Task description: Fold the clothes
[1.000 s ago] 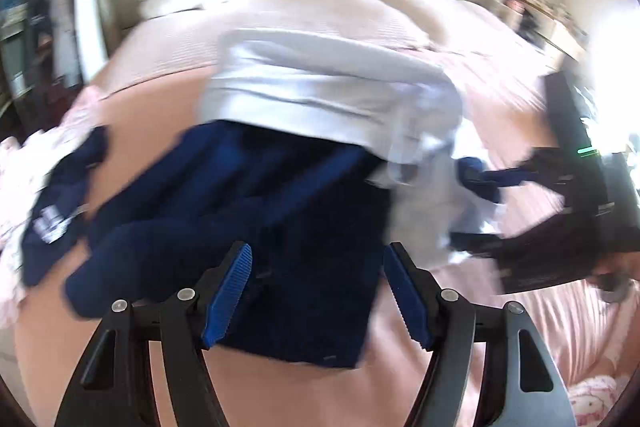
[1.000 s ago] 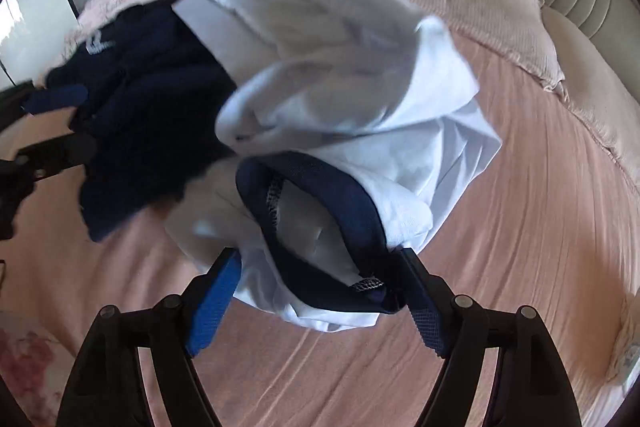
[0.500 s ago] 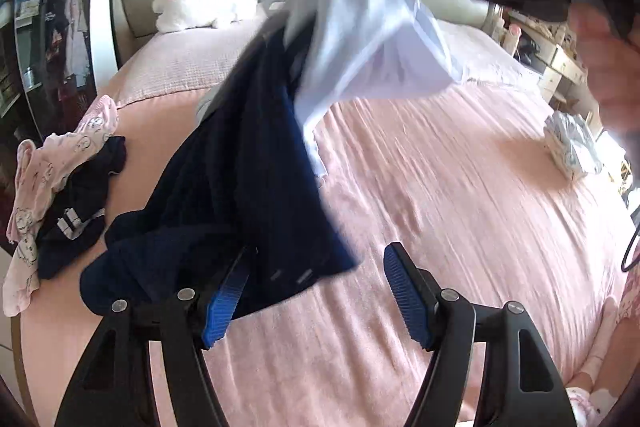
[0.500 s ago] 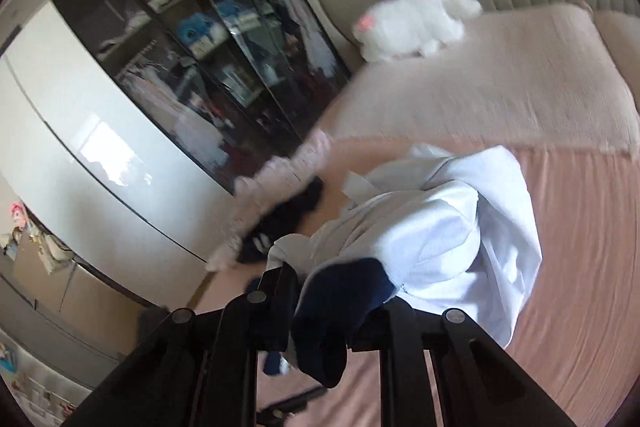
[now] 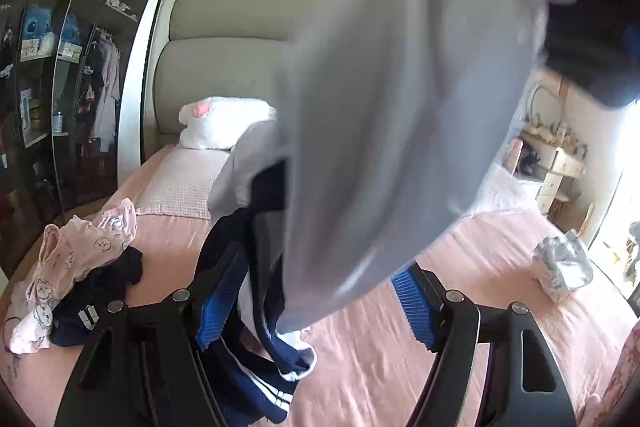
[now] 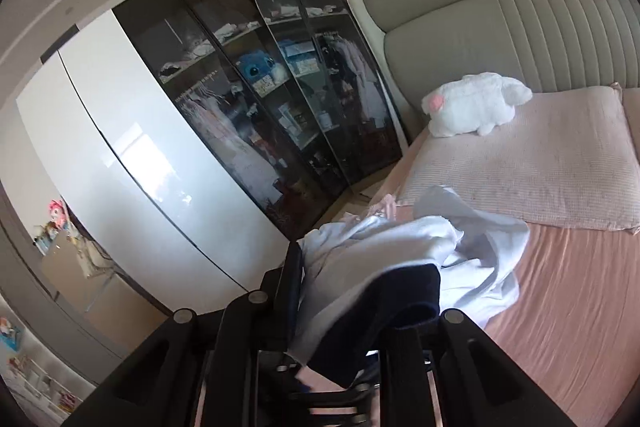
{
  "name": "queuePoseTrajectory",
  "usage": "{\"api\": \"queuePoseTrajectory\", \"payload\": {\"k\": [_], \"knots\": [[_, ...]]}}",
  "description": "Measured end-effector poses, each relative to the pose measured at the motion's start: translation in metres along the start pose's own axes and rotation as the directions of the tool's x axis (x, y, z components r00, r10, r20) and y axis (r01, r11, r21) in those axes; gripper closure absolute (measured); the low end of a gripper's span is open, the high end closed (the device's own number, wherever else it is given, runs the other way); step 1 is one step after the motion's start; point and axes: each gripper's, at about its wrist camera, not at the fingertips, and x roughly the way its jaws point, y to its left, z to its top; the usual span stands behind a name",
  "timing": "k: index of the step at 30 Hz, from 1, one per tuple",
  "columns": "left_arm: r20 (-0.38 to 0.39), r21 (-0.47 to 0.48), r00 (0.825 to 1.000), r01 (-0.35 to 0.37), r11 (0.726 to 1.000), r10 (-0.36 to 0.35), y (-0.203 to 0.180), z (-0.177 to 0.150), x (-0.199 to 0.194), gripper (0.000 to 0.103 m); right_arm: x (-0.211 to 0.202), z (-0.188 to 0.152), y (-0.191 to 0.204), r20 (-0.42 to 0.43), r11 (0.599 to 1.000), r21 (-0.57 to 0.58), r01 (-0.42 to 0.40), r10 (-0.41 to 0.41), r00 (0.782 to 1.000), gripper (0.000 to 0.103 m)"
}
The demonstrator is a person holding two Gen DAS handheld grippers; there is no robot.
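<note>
A white shirt [image 5: 392, 99] with navy trim hangs in the air above the pink bed [image 5: 472, 267]. My right gripper [image 6: 360, 303] is shut on its navy collar [image 6: 396, 295], and white cloth [image 6: 460, 251] spills forward over the fingers. In the left wrist view the shirt drops from the top right. Its lower end and a navy part with white stripes [image 5: 272, 387] dangle between the blue pads [image 5: 414, 303] of my left gripper [image 5: 316, 303]. The left jaws are closing around the hanging cloth, with a gap still showing at the right pad.
A pile of pink printed and dark clothes [image 5: 76, 275] lies at the bed's left edge. A white plush [image 6: 476, 103] rests on a pink pillow [image 6: 540, 179] by the grey headboard. A crumpled pale item [image 5: 564, 267] lies on the right. A dark glass wardrobe [image 6: 260, 107] stands left.
My right gripper shut on the shirt's navy collar and lifted it high off the bed. The left gripper rose and tipped up, and the cloth now hangs between its jaws.
</note>
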Motion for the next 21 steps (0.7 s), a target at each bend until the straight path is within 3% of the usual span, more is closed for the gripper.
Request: {"api": "queuePoseTrajectory", "payload": {"k": [2,5,9,11,13,14,15,17,19,21], "knots": [[-0.045,0.016,0.999,-0.003,1.0,0.004,-0.01,-0.002,0.007,0.098,-0.008,0.004,0.012,0.007,0.998,-0.055,0.034,-0.034,0.999,0.089],[-0.033,-0.068,0.996,0.079,0.995,-0.081,-0.001,0.005,-0.005,0.099,-0.003,-0.007,0.006,-0.039,0.977,-0.118,0.175,-0.181,0.983,0.09],[-0.012,-0.087,0.979,0.203,0.975,-0.205,0.001,0.027,-0.029,0.099,-0.029,-0.033,-0.029,-0.056,0.974,0.01,0.225,-0.224,0.973,0.089],[-0.007,-0.004,0.973,0.23,0.973,-0.23,-0.018,0.042,-0.039,0.098,-0.055,-0.041,-0.038,-0.027,0.96,0.041,0.276,-0.275,0.961,0.081],[-0.024,0.09,0.965,0.263,0.961,-0.262,-0.053,0.05,-0.042,0.098,-0.085,-0.047,-0.044,0.011,0.936,0.058,0.348,-0.349,0.937,0.054],[-0.035,0.136,0.96,0.28,0.95,-0.278,-0.071,0.054,-0.043,0.098,-0.102,-0.049,-0.044,0.037,0.915,0.063,0.398,-0.401,0.915,0.046],[-0.064,0.186,0.953,0.303,0.935,-0.296,-0.093,0.054,-0.038,0.098,-0.12,-0.052,-0.046,0.064,0.891,0.069,0.449,-0.453,0.889,0.032],[-0.166,0.25,0.935,0.346,0.904,-0.312,-0.142,0.037,-0.016,0.096,-0.157,-0.061,-0.054,0.12,0.834,0.088,0.544,-0.551,0.826,0.024],[-0.334,0.311,0.897,0.394,0.865,-0.289,-0.19,0.0,0.014,0.094,-0.182,-0.074,-0.075,0.126,0.756,0.109,0.646,-0.655,0.745,0.021],[-0.488,0.376,0.843,0.437,0.817,-0.226,-0.233,-0.04,0.041,0.093,-0.197,-0.09,-0.108,0.024,0.667,0.169,0.726,-0.739,0.673,0.021]]}}
